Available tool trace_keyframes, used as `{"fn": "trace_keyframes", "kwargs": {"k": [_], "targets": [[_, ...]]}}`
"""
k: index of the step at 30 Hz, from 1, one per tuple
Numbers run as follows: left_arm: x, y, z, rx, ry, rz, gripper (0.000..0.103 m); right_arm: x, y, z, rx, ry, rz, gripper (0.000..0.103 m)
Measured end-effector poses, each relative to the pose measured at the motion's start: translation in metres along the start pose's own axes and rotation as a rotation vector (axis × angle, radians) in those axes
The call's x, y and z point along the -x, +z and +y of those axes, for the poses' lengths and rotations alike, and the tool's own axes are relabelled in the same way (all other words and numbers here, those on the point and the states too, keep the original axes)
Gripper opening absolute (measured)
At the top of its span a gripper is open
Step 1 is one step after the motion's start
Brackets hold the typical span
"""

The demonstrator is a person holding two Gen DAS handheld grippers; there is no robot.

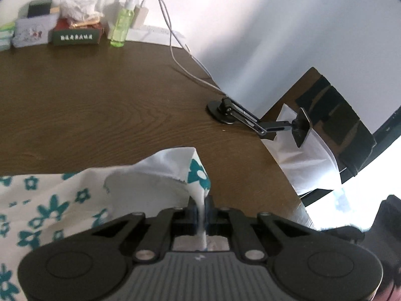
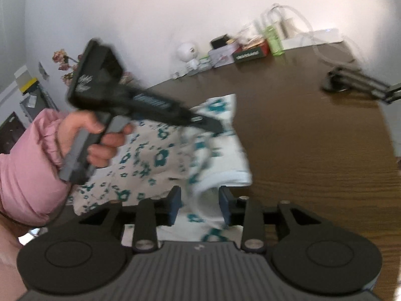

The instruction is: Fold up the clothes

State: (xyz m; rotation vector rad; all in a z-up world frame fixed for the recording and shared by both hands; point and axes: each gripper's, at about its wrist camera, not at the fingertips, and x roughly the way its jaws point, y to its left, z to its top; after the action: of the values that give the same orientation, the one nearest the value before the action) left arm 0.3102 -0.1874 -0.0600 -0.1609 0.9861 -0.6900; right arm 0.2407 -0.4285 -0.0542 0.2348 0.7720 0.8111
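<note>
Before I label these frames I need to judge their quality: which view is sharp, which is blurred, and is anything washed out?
Left wrist view: sharp on the table and floral cloth, washed out by bright light at the lower right edge. Right wrist view: motion-blurred throughout, worst on the cloth and the far clutter. Both bend straight edges, fisheye style.

The right gripper (image 2: 200, 207) fills the six o'clock edge, its blue-padded jaws standing apart with a fold of the white, teal-flowered garment (image 2: 155, 160) lying between them (no pad visibly pressing it). At nine o'clock a hand (image 2: 96, 138) in a pink sleeve (image 2: 27, 175) grips the left gripper (image 2: 215, 126), its tip over the cloth. Brown table (image 2: 313, 150) spreads toward three o'clock.
</note>
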Motion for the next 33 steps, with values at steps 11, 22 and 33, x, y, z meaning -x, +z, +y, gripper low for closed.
{"fn": "trace_keyframes", "kwargs": {"k": [11, 22, 33], "targets": [[0.019, -0.001, 0.012, 0.037, -0.014, -0.052, 0.004, 0.016, 0.011, -0.037, -0.019, -0.124, -0.134, 0.034], [0.028, 0.002, 0.015, 0.031, -0.044, -0.092, 0.004, -0.027, 0.007, -0.029, 0.151, -0.109, -0.006, 0.034], [0.038, 0.002, 0.018, 0.033, -0.078, -0.123, 0.004, -0.062, 0.024, -0.021, 0.187, -0.007, -0.007, 0.03]]}}
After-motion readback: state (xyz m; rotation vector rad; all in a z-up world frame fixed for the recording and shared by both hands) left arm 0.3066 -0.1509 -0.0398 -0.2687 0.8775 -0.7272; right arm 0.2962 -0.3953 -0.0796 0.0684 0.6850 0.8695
